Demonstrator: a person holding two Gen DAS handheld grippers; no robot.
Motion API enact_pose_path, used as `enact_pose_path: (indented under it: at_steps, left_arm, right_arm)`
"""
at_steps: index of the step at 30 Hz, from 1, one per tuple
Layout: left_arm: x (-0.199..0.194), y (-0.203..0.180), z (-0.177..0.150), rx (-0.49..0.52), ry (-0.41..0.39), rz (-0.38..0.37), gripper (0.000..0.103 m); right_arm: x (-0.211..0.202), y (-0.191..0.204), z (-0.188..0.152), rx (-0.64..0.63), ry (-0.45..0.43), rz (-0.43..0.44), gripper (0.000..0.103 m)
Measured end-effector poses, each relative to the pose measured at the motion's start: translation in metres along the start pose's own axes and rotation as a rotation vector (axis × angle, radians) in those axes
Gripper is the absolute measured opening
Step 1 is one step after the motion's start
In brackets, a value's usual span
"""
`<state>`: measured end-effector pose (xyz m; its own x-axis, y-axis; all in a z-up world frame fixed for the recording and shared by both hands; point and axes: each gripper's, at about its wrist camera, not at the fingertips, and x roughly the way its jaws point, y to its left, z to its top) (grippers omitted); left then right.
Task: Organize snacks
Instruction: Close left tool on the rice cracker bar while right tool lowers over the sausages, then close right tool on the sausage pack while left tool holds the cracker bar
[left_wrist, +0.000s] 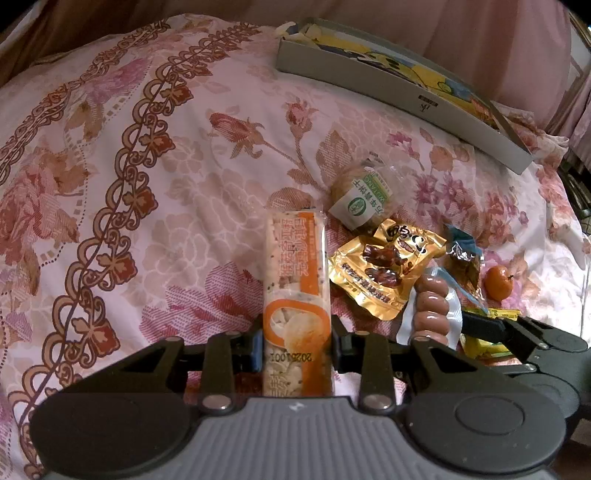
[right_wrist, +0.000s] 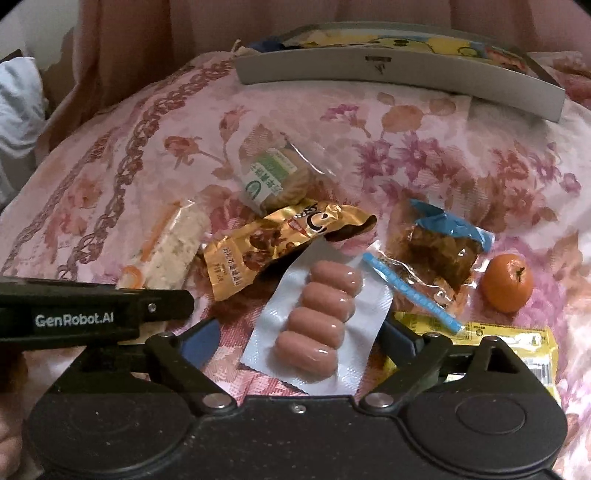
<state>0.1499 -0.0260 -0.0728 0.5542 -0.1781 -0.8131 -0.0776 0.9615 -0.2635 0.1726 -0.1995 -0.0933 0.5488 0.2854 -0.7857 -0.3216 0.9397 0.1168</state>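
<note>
Both cameras sit low and close over the flowered bedspread (left_wrist: 155, 177), each looking forward along its own jaws toward the grey box (left_wrist: 399, 99) at the far edge. The left wrist view stands further left, the snack pile falling to its right half. The right wrist view faces the pile head-on, very near. Both share the sausage pack (right_wrist: 317, 314), the gold packet (left_wrist: 384, 273), the mandarin (right_wrist: 506, 282) and the box.
</note>
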Motion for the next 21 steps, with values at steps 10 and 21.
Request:
enact_pose_path:
  at_steps: [10, 21]
  left_arm:
    - [0.001, 0.001, 0.001, -0.009, -0.001, 0.001, 0.036]
    - [0.003, -0.003, -0.001, 0.034, -0.010, 0.021, 0.036]
  right_arm:
    - [-0.007, 0.001, -0.005, -0.004, -0.013, -0.076, 0.065]
    - [-0.012, 0.008, -0.013, -0.160, -0.026, -0.129, 0.067]
